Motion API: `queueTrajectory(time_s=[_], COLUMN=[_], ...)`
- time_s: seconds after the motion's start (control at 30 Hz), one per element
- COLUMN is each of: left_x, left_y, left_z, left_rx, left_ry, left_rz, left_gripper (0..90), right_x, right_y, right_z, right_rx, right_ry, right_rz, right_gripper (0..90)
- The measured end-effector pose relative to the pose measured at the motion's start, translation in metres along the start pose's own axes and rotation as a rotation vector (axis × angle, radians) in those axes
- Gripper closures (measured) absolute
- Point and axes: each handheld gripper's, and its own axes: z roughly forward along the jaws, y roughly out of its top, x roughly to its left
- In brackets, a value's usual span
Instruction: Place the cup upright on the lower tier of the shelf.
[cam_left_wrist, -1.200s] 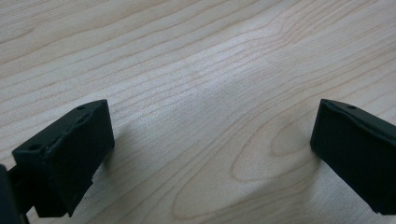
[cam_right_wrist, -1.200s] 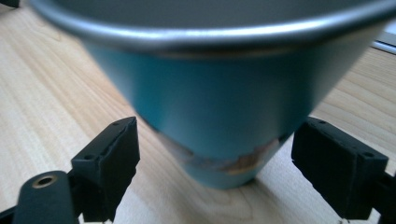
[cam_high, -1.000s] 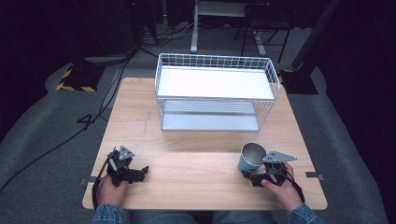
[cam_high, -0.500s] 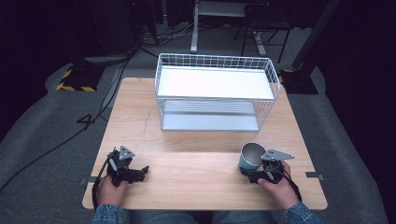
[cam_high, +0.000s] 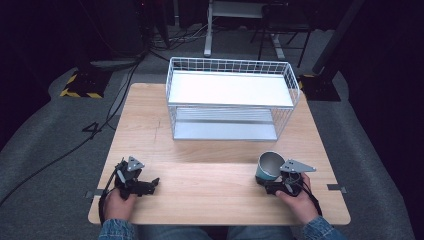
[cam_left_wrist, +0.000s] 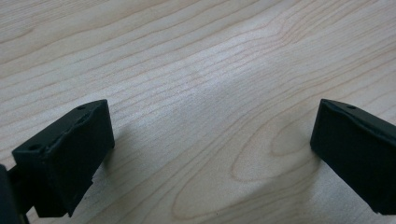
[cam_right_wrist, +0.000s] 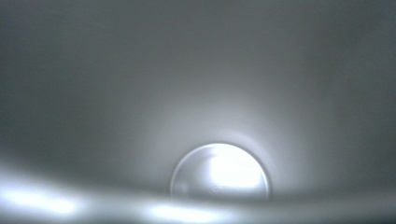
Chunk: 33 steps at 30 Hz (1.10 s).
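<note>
- My left gripper (cam_high: 150, 186) rests at the table's (cam_high: 210, 190) 7 o'clock corner, fingers (cam_left_wrist: 65, 154) wide apart over bare wood.
- My right gripper (cam_high: 278, 187) sits at 5 o'clock against the cup (cam_high: 269, 167) (grey inside); its fingers' state I cannot tell.
- The wire basket (cam_high: 231, 98) stands at 12 o'clock.

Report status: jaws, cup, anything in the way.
Left gripper open over bare table. Right gripper at teal cup, jaws hidden. Path to wire rack clear.

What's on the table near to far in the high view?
Left gripper and right gripper at the near edge → teal cup beside the right gripper → white wire rack at the far end of the wooden table.
</note>
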Motion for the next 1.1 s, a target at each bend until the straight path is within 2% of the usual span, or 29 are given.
queueTrajectory(time_s=[0.2,0.57,0.87,1.1], left_x=[0.000,0.000,0.000,0.000], left_y=[0.000,0.000,0.000,0.000], left_z=[0.000,0.000,0.000,0.000], left_rx=[-0.001,-0.002,-0.001,-0.002], left_ry=[0.000,0.000,0.000,0.000], left_rz=[-0.002,-0.003,-0.002,-0.003], left_gripper=[0.1,0.1,0.1,0.1], right_x=[-0.001,0.005,0.009,0.008], right_y=[0.001,0.009,0.023,0.036], right_z=[-0.001,-0.009,-0.013,-0.010], right_rx=[-0.011,-0.038,-0.032,-0.028], right_ry=[0.002,0.007,0.027,0.032], right_rz=[0.012,-0.023,-0.048,-0.046], right_gripper=[21.2,21.3,21.3,21.3])
